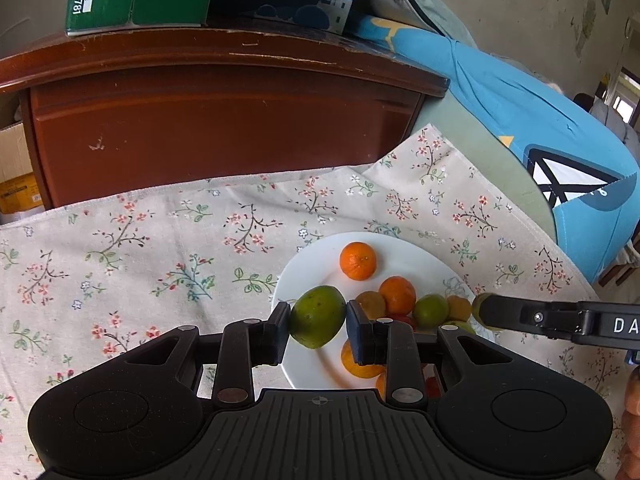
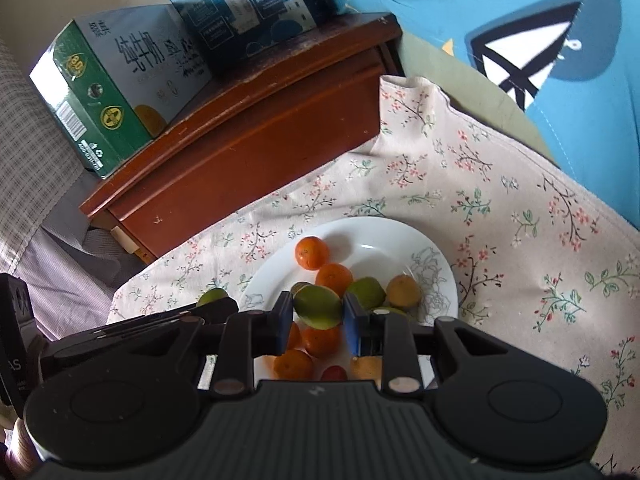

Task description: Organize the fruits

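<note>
A white plate (image 1: 400, 248) on the floral cloth holds several oranges, green fruits and brownish kiwis. My left gripper (image 1: 318, 320) is shut on a green fruit (image 1: 318, 316) above the plate's left edge. An orange (image 1: 358, 261) lies alone at the plate's far side. My right gripper (image 2: 318, 312) is shut on another green fruit (image 2: 319, 306) above the plate (image 2: 384, 232) and its pile of oranges (image 2: 334, 278). The right gripper also shows in the left wrist view (image 1: 486, 312), and the left gripper in the right wrist view (image 2: 212, 300) at lower left.
A red-brown wooden cabinet (image 1: 224, 120) stands behind the cloth, with a green milk carton (image 2: 108, 92) and a blue box (image 2: 248, 4) on top. A blue cushion (image 1: 540, 120) lies on the right. Floral cloth (image 1: 140, 248) spreads left of the plate.
</note>
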Available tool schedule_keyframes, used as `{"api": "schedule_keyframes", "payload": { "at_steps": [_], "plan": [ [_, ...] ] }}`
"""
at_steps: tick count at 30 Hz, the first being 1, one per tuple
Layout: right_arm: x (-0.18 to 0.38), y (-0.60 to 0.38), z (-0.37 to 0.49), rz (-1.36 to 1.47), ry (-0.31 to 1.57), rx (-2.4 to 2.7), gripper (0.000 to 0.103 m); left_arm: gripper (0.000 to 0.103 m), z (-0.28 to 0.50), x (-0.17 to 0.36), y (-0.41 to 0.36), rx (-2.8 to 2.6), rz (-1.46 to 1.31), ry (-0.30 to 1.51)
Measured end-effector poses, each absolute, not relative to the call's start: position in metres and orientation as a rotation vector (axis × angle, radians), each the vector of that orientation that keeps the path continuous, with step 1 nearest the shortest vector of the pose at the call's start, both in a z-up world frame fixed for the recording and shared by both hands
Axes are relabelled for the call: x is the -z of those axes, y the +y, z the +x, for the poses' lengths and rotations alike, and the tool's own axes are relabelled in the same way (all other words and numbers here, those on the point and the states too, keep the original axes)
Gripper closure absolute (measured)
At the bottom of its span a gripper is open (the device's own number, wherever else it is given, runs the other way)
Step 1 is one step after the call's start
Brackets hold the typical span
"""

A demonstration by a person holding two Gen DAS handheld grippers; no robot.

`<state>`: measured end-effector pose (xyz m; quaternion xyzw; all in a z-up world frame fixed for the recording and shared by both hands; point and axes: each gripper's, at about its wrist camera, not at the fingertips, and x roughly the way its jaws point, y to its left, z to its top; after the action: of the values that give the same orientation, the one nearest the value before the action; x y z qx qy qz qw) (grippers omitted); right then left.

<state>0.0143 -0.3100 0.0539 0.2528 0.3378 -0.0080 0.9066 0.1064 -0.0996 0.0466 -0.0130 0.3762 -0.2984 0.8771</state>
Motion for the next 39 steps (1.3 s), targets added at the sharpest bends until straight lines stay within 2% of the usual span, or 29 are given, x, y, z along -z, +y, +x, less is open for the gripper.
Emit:
{"api": "schedule_keyframes", "payload": {
  "at_steps": [9,11,12,13,18,20,23,32,36,39],
  "plan": [
    [-0.047,-0.309,0.018,0.541,0.713,0.035,0.072,0.073,0.106,-0.047,-0.107,0.626,-0.027,0.784],
    [-0.048,-0.308,0.018,0.534,0.707,0.038,0.072,0.066,0.104,-0.051,-0.107,0.619,-0.028,0.778],
    [-0.049,-0.308,0.018,0.53,0.703,0.04,0.072,0.055,0.104,-0.053,-0.106,0.613,-0.034,0.77],
    [-0.049,-0.308,0.018,0.528,0.701,0.042,0.072,0.049,0.102,-0.056,-0.104,0.61,-0.043,0.757],
    [-0.053,-0.309,0.017,0.515,0.686,0.054,0.07,0.036,0.096,-0.067,-0.101,0.597,-0.048,0.753],
    [-0.054,-0.308,0.016,0.51,0.687,0.053,0.066,0.035,0.093,-0.07,-0.099,0.595,-0.047,0.753],
    [-0.056,-0.306,0.014,0.505,0.687,0.049,0.065,0.024,0.087,-0.075,-0.097,0.557,-0.023,0.763],
    [-0.065,-0.297,0.008,0.442,0.695,0.05,0.06,0.022,0.074,-0.086,-0.087,0.499,-0.004,0.8],
    [-0.071,-0.294,0.004,0.421,0.692,0.056,0.056,0.015,0.066,-0.092,-0.085,0.473,0.009,0.809],
    [-0.075,-0.292,0.0,0.407,0.691,0.06,0.053,0.014,0.061,-0.096,-0.086,0.453,0.031,0.821]
  ]
}}
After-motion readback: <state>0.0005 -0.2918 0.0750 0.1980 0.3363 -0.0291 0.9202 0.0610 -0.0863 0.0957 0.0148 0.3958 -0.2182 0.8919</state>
